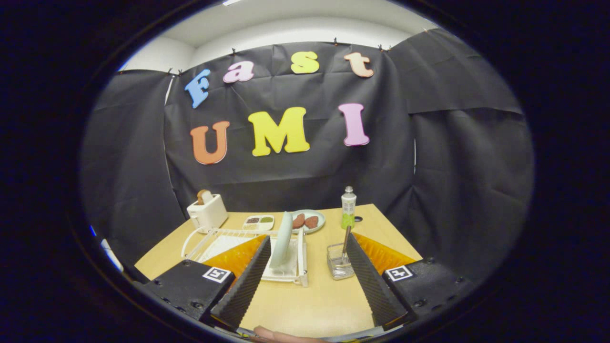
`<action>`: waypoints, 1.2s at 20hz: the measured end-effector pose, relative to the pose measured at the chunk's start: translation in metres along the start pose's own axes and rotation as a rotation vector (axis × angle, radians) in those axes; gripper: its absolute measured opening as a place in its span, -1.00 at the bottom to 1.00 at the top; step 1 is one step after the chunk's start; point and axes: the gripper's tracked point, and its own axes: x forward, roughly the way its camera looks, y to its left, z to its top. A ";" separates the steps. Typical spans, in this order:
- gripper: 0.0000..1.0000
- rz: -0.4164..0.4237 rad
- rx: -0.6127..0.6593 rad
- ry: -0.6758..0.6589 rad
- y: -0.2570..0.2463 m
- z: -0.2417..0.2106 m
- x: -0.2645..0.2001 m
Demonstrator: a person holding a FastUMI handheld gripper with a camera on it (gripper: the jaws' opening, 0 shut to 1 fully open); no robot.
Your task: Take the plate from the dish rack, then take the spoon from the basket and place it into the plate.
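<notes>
A pale green plate [282,239] stands on edge in the white dish rack [224,238], just ahead of my left finger. A spoon [346,242] stands upright in a small clear basket [339,262], close by the tip of my right finger. My gripper [307,243] is open, its two ribbed fingers [248,281] spread wide with nothing between them. It hangs above the near part of the wooden table [305,300], short of the rack and the basket.
At the back of the table stand a white toaster [208,211] with bread in it, a small divided dish [259,222], a plate with two brown pieces [309,221] and a green bottle [348,207]. A fingertip [271,333] shows at the near table edge.
</notes>
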 end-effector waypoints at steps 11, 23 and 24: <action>1.00 -0.095 -0.065 0.494 0.041 0.022 0.148; 0.34 -0.363 -0.307 0.702 0.042 0.007 0.222; 0.19 -0.388 -0.302 0.711 0.041 0.005 0.223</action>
